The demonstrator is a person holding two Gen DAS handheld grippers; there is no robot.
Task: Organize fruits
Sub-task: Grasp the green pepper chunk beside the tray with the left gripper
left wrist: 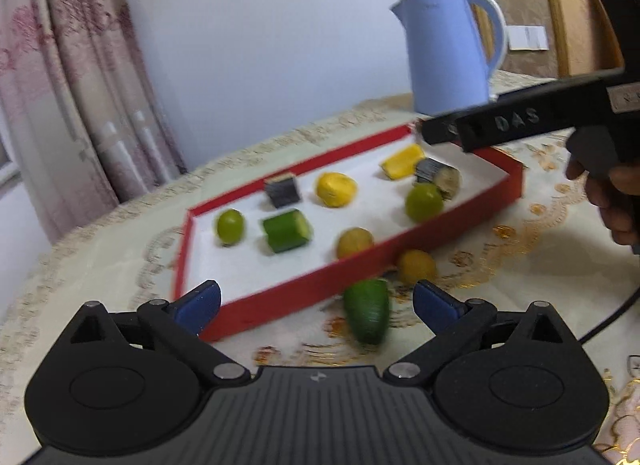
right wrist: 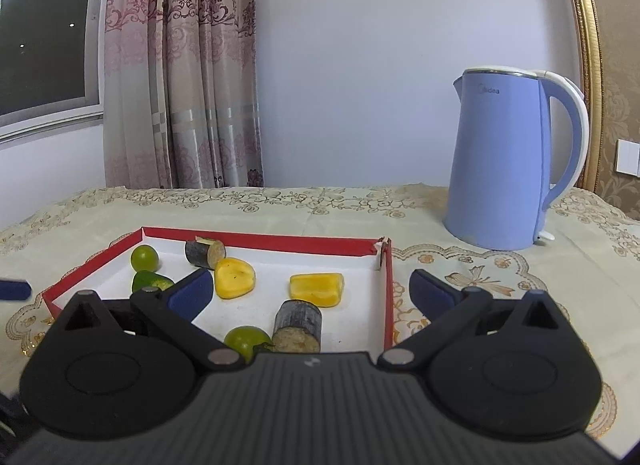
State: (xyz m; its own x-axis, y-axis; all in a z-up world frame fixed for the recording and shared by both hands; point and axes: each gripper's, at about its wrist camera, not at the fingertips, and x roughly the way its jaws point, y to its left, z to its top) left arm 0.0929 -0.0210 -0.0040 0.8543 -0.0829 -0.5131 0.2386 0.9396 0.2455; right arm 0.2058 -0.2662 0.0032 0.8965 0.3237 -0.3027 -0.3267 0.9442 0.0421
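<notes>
A red tray point(left wrist: 280, 301) with a white floor holds green limes point(left wrist: 230, 227), a green chunk point(left wrist: 286, 231), yellow pieces point(left wrist: 336, 189) and dark cane pieces point(left wrist: 438, 175). On the cloth outside its near wall lie a green oblong fruit point(left wrist: 368, 315) and a round yellow fruit point(left wrist: 416, 265). My left gripper point(left wrist: 318, 305) is open just short of them, its fingers astride the green fruit and the tray wall, touching neither. My right gripper point(right wrist: 312, 289) hangs open over the tray point(right wrist: 260, 239), above a dark piece point(right wrist: 298, 325) and a lime point(right wrist: 246, 339), holding nothing.
A blue kettle point(right wrist: 504, 161) stands on the embroidered tablecloth point(right wrist: 280, 205) behind the tray's right corner. A curtain point(right wrist: 180, 85) and wall lie behind the table. In the left wrist view a hand point(left wrist: 616, 193) holds the right gripper point(left wrist: 440, 131) over the tray's far corner.
</notes>
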